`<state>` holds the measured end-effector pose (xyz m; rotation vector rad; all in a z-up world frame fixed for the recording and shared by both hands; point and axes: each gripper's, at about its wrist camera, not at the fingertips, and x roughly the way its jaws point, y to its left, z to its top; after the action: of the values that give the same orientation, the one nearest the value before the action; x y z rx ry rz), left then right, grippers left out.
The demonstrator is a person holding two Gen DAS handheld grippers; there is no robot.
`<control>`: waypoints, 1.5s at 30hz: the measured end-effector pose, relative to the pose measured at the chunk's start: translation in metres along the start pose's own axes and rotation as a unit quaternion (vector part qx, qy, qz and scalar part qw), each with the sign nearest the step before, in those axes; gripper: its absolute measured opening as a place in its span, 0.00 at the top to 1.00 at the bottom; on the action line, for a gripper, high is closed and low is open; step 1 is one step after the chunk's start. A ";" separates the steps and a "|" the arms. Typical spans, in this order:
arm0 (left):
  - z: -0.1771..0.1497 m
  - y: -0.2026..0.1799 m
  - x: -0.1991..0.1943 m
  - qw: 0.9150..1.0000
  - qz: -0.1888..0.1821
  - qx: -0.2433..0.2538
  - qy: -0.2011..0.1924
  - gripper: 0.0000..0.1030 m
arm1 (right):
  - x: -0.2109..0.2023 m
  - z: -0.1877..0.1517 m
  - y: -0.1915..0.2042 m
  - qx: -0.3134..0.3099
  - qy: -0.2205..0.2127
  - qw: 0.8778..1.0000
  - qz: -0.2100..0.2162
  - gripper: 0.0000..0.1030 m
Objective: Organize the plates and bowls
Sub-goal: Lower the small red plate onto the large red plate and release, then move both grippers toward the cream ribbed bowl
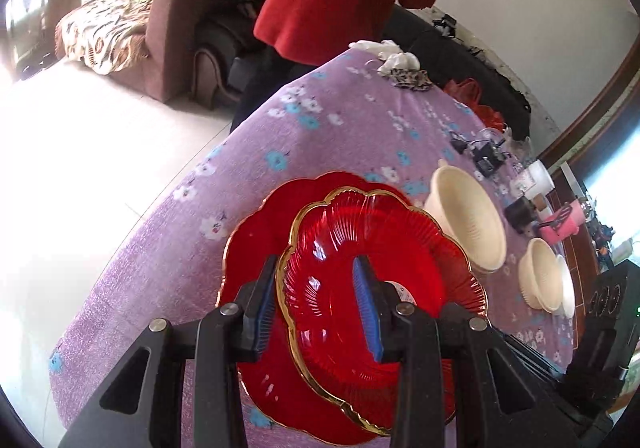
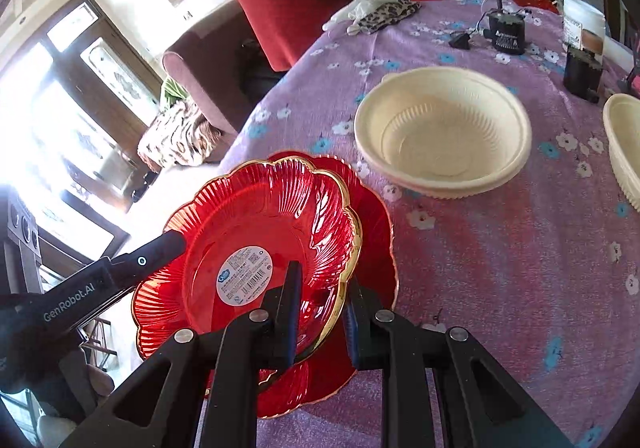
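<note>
both hand-held grippers pinch the red plate; left one reads "genrobot.ai".

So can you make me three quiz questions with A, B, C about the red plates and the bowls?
1. Where is the upper red plate?
A. Above the lower red plate
B. Inside a bowl
C. On the sofa

2. How many cream bowls show in the right wrist view?
A. One
B. Two
C. Five

3. What is the right gripper doing?
A. Standing wide open, holding nothing
B. Shut on the upper plate's gold rim
C. Holding a bowl

Answers:
1. A, the lower plate's rim peeks out beneath it.
2. B, a whole cream bowl and another cut by the picture's edge.
3. B, its fingers sit either side of the rim; the left gripper grips the opposite side.
</note>
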<state>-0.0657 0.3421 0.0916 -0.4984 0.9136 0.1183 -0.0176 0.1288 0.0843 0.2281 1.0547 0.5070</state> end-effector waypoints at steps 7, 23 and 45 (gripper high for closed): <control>-0.001 0.004 0.009 1.000 -0.001 -0.003 0.005 0.62 | 0.001 0.000 0.009 -0.030 -0.021 0.999 -0.008 0.78; -0.011 -0.013 -0.049 0.998 -0.005 0.025 -0.059 0.50 | -0.029 0.000 0.007 -0.045 -0.061 0.997 0.012 0.46; -0.067 -0.138 -0.124 0.982 -0.044 0.133 -0.130 0.08 | -0.138 -0.030 -0.071 -0.042 -0.155 0.986 -0.055 0.39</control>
<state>-0.1485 0.2031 0.2046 -0.2658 0.6378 -0.0205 -0.0781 -0.0034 0.1470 0.1667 0.7372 0.3992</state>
